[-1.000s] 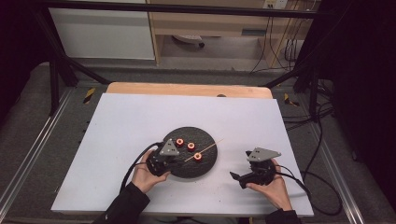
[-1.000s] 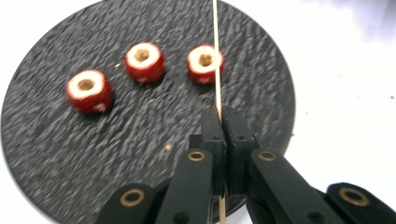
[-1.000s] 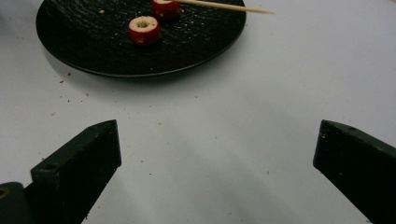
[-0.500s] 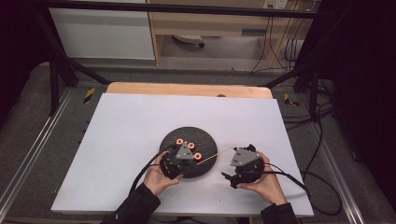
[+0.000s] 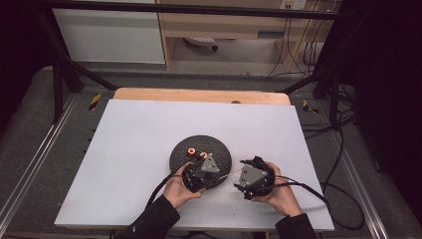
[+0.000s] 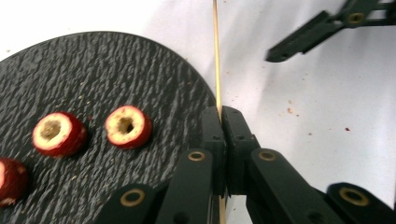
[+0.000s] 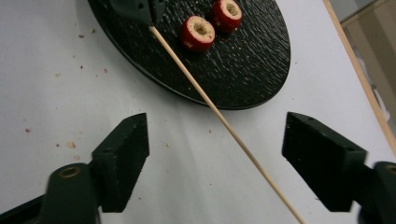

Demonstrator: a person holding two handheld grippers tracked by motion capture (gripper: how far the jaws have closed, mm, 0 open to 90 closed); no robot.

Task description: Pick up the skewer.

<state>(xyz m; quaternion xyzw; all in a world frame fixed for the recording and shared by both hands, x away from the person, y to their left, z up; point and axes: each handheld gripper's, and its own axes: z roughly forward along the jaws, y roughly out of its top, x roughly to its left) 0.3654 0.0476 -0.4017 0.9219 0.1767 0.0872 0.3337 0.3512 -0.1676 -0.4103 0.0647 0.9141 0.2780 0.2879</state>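
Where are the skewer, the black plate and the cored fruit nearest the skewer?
skewer [image 7: 219, 116], right gripper view, mid-shaft.
black plate [image 6: 116, 60], left gripper view, bare textured top.
cored fruit [image 6: 128, 126], left gripper view, around its hole.

High view: bench [image 5: 149, 139] evenly lit from above, surroundings dark; picture soft and low in detail. Left gripper view: bench top washed out to white near the upper edge, plate [image 6: 93, 84] texture crisp, near tongs [image 6: 223, 121] sharp. Right gripper view: soft shadows under the skewer [image 7: 224, 123]; the 2 near tongs slightly blurred.
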